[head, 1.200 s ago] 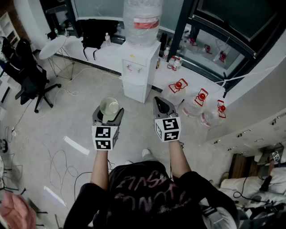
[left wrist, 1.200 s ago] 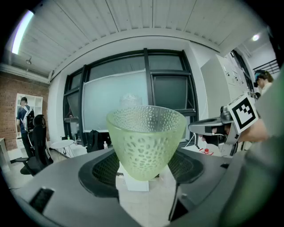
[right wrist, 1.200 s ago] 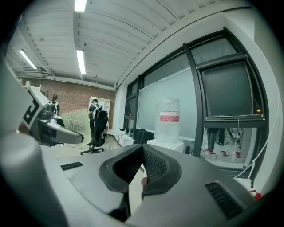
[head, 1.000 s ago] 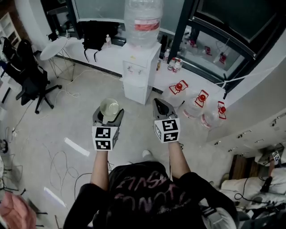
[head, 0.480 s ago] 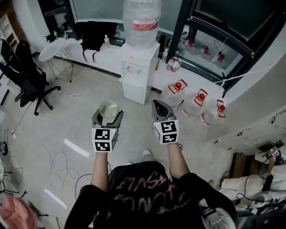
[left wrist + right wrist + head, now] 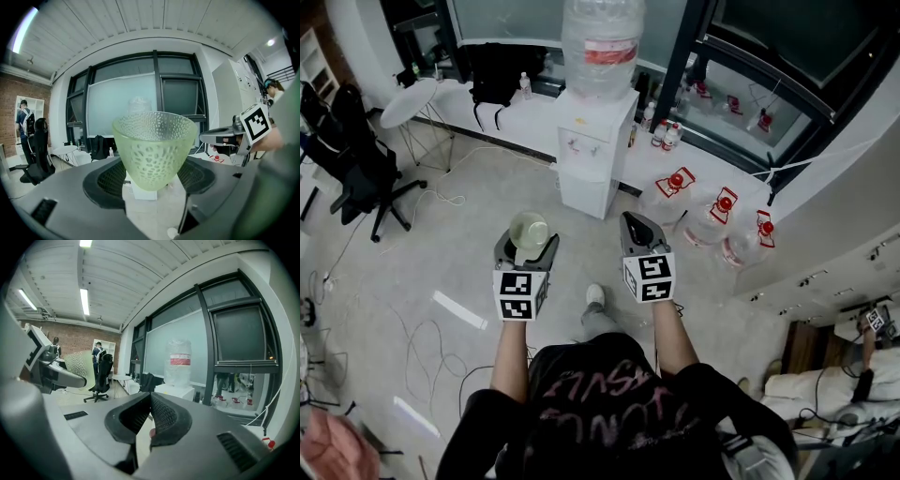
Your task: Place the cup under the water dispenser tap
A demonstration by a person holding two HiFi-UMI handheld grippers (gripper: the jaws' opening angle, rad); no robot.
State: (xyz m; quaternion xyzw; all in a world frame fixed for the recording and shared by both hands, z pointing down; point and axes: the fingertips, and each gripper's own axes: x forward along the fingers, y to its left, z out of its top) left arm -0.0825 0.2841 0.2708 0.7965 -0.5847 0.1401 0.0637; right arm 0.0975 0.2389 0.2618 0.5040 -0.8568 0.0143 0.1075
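- A pale grey concrete floor (image 6: 478,216) is strewn with thin cables (image 6: 422,347); a black office chair (image 6: 361,169) stands at far left.
- A white box-shaped water dispenser (image 6: 595,141), topped by a clear plastic bottle (image 6: 602,42), stands far ahead.
- The pale green, dimpled, translucent cup (image 6: 154,145) is grasped upright by the left gripper (image 6: 528,246), well short of the dispenser.
- The right gripper (image 6: 150,399) is clenched on nothing.

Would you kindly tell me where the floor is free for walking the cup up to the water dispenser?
Bare floor runs from the cup straight to the water dispenser, bordered by the office chair on the left. Crowded: spare bottles right of the dispenser, cables lower left.
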